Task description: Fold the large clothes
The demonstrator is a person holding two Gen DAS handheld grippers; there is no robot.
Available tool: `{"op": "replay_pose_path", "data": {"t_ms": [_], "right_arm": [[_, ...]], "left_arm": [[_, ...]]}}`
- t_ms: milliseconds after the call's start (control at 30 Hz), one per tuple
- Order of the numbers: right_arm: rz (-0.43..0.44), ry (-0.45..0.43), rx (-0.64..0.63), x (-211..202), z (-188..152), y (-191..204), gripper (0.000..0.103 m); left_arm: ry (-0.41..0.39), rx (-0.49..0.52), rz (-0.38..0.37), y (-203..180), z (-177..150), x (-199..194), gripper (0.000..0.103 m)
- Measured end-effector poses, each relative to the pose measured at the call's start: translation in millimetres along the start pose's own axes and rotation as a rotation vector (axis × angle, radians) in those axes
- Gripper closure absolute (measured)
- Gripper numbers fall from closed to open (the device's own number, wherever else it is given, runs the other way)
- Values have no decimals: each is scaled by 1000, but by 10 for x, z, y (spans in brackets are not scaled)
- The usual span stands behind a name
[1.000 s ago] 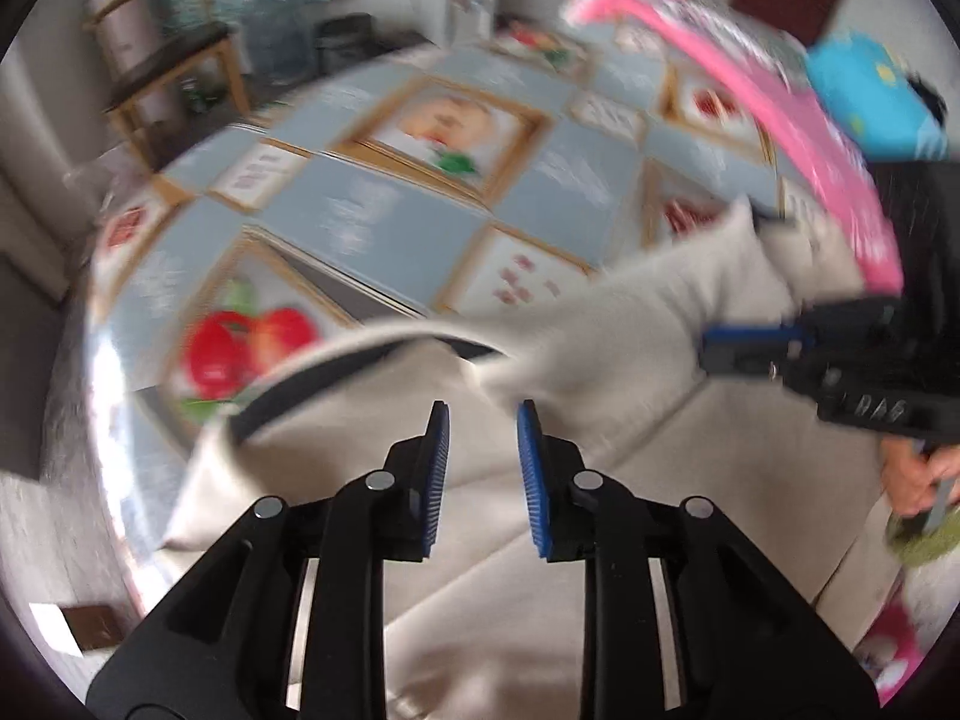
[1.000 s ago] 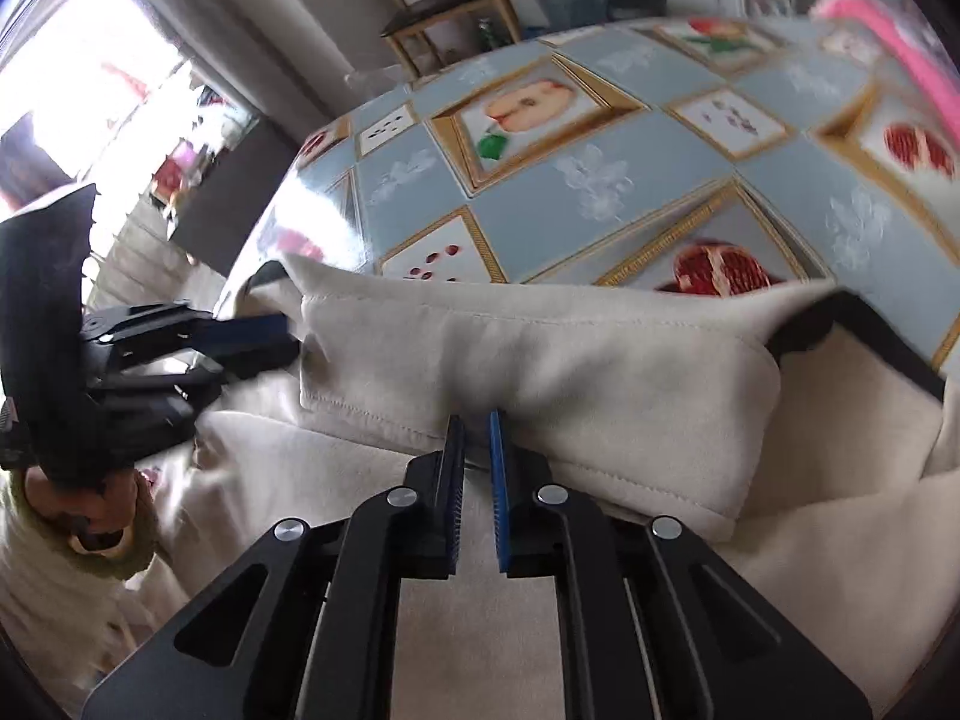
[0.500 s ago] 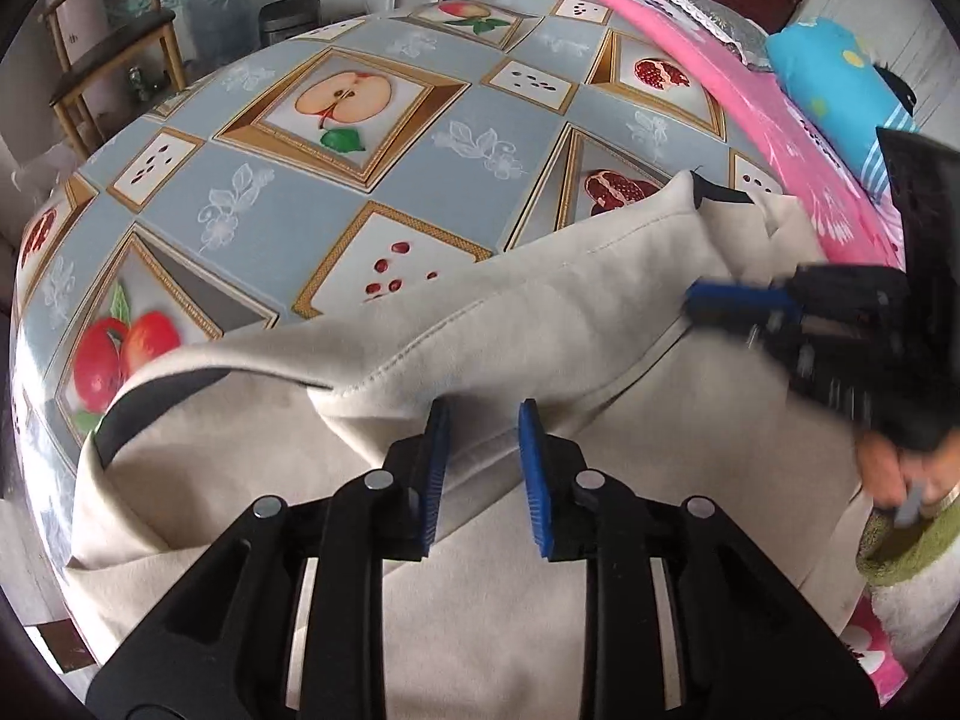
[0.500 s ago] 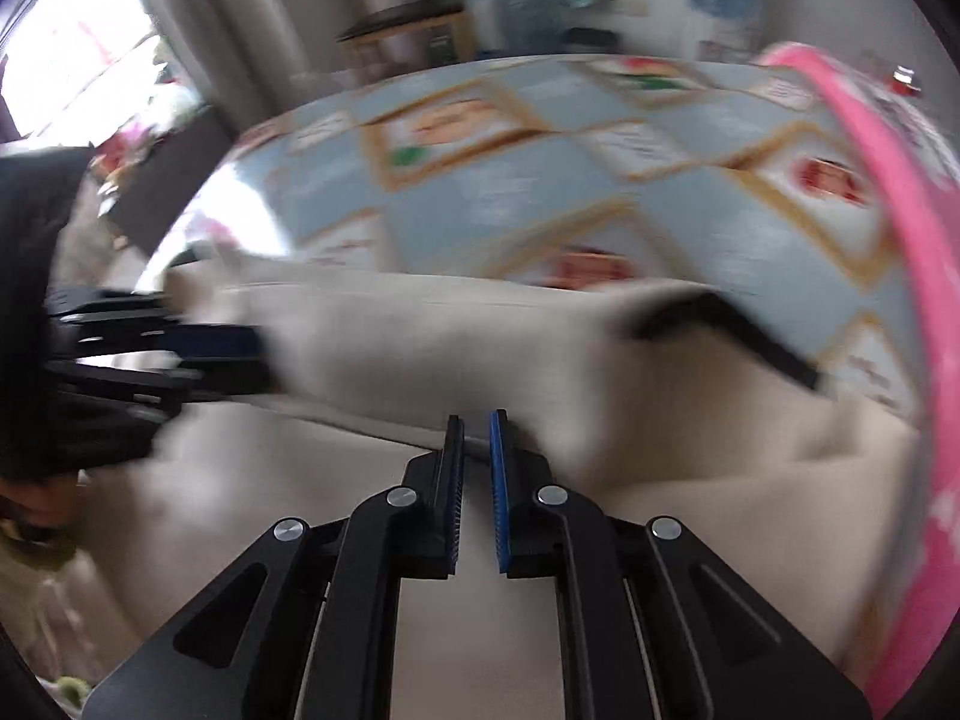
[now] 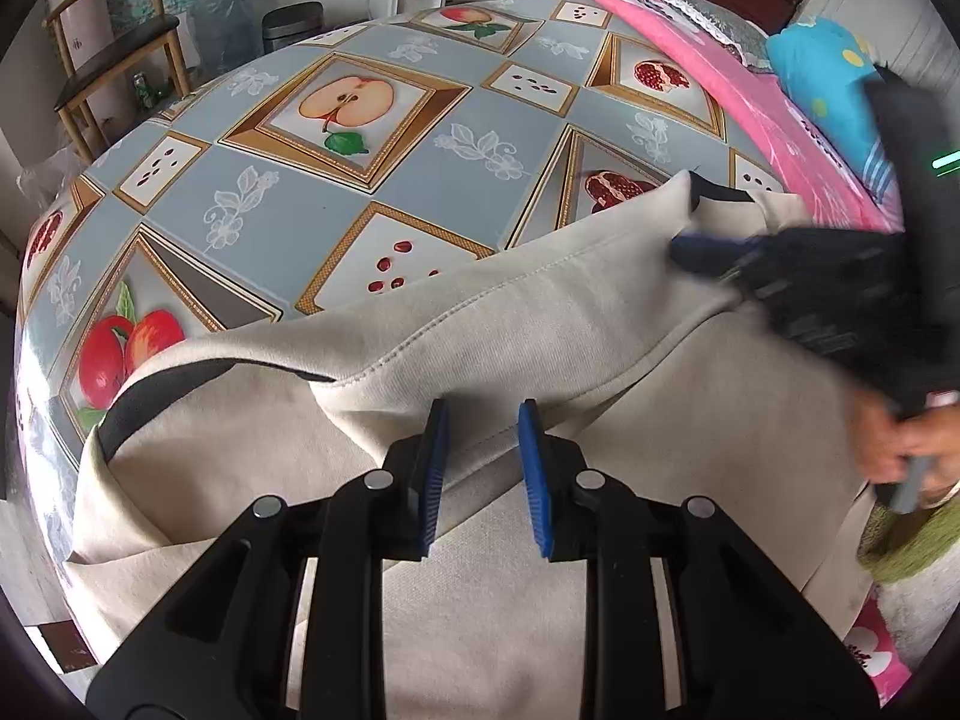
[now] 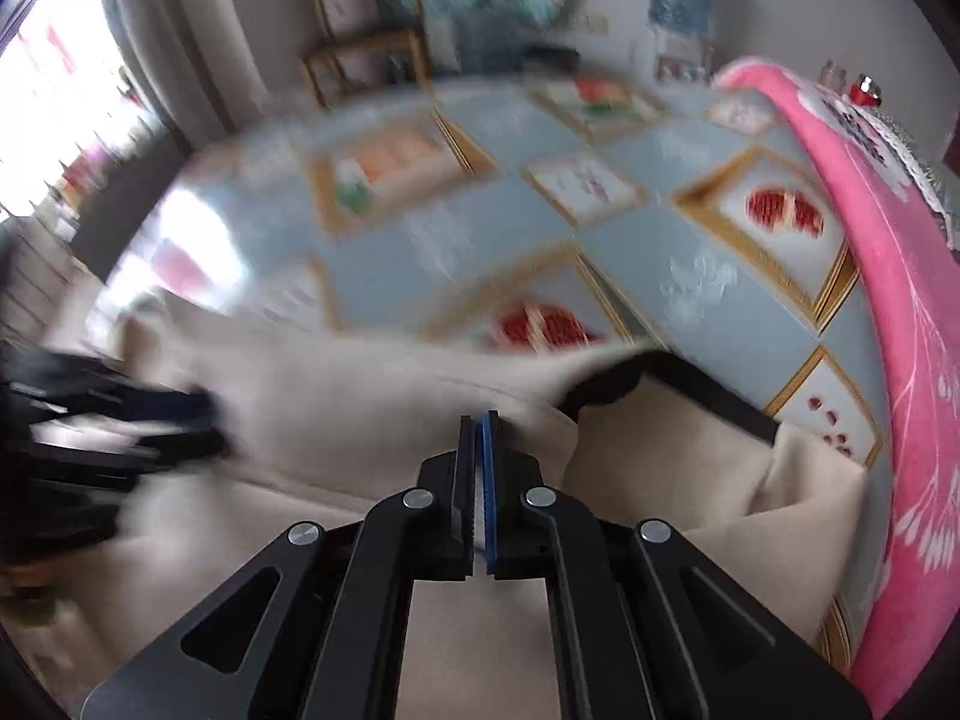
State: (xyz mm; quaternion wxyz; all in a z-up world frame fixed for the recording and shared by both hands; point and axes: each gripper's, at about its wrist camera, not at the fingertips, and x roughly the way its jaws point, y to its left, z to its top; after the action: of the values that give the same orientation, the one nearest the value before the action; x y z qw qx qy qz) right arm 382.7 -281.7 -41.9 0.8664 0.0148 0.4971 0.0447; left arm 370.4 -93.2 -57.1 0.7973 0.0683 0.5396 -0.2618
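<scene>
A large beige garment (image 5: pixel 540 324) with a black inner lining lies on the fruit-patterned tablecloth (image 5: pixel 360 138). A folded band of it runs across the cloth. My left gripper (image 5: pixel 483 471) is open, its blue pads either side of the folded band's lower edge. My right gripper (image 6: pixel 480 480) is shut, with a thin pale strip of the garment (image 6: pixel 372 414) between its pads at the fold's right end. It also shows in the left wrist view (image 5: pixel 714 252), blurred, at the fold's right end. The right wrist view is motion-blurred.
A pink blanket (image 5: pixel 708 42) runs along the table's right side, with a blue pillow (image 5: pixel 822 72) beyond it. A wooden chair (image 5: pixel 108 66) stands at the far left. A bin and a water dispenser stand behind the table. The table edge drops off on the left.
The left view has steadied and the left jaws have opened a little wider. The right gripper has closed fully and is moving fast along the fold towards its right end.
</scene>
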Motion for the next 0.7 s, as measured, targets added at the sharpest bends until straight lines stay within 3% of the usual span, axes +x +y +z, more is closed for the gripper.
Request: {"op": "replay_pose_path", "data": {"t_ms": [67,200,267,333,433,567,700], "right_arm": [[17,2,33,-74,49,41,101],[106,-89,2,-248,104,245,99],[176,-61,21,-107,95,292,98],[150,-64,6,34,52,353,98],[176,-51,39,73,77,310,98],[162,-64,24,60,50,355,98],[164,-72,33,53,33,344,98]], "left_arm": [[-4,-8,-10,17,-6,-8,79],[-15,-14,-25,36,-18,-12,79],[-18,-16,-27,36,-24,-11,79],[-19,-30,-33,48,-23,-13,79],[-23,-35,-41,63,-4,-59,79],[-106,-11,-32,54,81,-253,78],[-85,-37,48,118,209,-122,74]]}}
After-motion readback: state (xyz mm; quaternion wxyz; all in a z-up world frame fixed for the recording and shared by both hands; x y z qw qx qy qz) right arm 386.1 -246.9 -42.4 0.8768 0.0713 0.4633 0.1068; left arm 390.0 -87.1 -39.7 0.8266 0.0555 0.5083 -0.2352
